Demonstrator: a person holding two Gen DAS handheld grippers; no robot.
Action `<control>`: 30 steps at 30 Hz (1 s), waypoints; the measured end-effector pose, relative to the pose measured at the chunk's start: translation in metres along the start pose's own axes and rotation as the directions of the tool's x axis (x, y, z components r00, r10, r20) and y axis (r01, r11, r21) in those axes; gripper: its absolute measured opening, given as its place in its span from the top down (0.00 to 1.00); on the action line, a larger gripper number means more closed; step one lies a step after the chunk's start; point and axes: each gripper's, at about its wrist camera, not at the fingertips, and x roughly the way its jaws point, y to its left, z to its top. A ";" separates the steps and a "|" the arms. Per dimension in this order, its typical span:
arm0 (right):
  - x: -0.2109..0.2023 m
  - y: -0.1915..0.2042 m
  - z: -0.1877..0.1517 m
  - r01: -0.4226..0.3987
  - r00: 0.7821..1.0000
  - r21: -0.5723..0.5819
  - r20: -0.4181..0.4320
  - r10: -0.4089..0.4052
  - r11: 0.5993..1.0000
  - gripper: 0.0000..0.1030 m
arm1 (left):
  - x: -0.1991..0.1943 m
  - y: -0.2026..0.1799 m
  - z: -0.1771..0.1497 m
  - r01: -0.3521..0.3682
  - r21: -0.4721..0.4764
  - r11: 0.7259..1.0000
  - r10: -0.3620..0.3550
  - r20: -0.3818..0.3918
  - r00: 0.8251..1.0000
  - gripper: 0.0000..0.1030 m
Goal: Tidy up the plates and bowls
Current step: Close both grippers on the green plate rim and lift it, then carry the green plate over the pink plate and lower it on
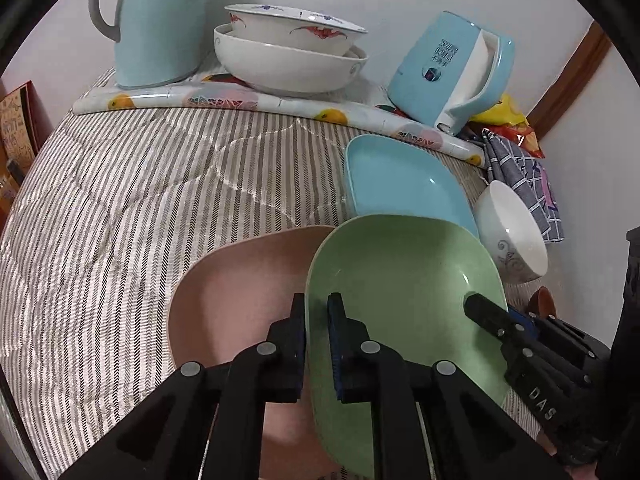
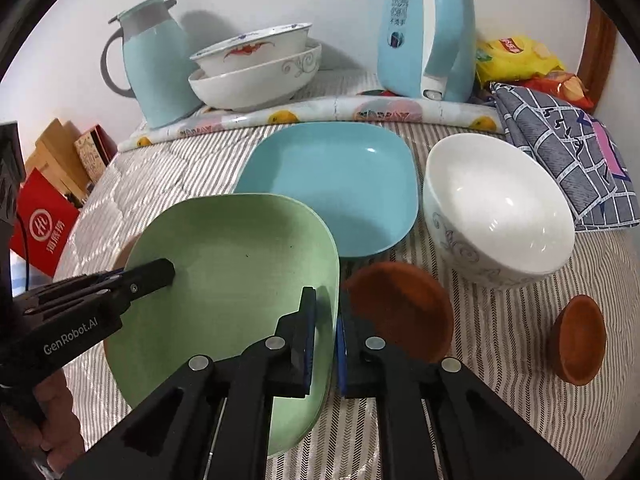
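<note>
The green plate [image 2: 224, 280] lies nearest, lifted off the striped cloth [image 1: 120, 200] and gripped on two sides. The right tongs [image 2: 324, 320] have closed narrowly over its right rim, one finger inside and one outside; the left tongs [image 1: 316, 316] pinch the left rim the same way. The plate tilts, and from the left camera it overlaps the pink plate [image 1: 224, 292] on its left.

The step looks like stacking green on another plate. To do it well, I would keep both grips steady, level the plate, centre it over the target, and lower it flat before opening either pair, so it does not slide.

By size: the green plate is a rounded square, shallow, matte and pale, with a thin raised rim. The blue plate [image 2: 340, 184], the same shape, lies just beyond it, its near-left edge hidden behind the green rim. The white bowl [image 2: 496, 216] sits to the right, tipped on its side. Two small brown dishes [image 2: 400, 312] rest near right.
</note>
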 end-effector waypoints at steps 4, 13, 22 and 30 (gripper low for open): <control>-0.016 -0.004 0.004 -0.018 0.999 0.007 0.047 0.018 1.000 0.94 | -0.011 -0.006 0.001 0.005 0.009 1.000 -0.005 0.021 1.000 0.91; -0.046 -0.003 0.001 -0.023 0.996 0.018 0.083 0.021 1.000 0.95 | -0.039 -0.018 -0.003 -0.012 0.017 1.000 0.011 0.066 0.998 0.91; -0.063 0.007 -0.011 -0.043 0.995 0.017 0.095 0.041 0.999 0.95 | -0.061 -0.013 -0.016 -0.038 -0.019 0.999 0.040 0.096 0.995 0.91; -0.069 0.018 -0.016 -0.058 0.993 -0.005 0.104 0.058 0.998 0.95 | -0.073 -0.004 -0.026 -0.053 -0.050 0.997 0.058 0.111 0.992 0.91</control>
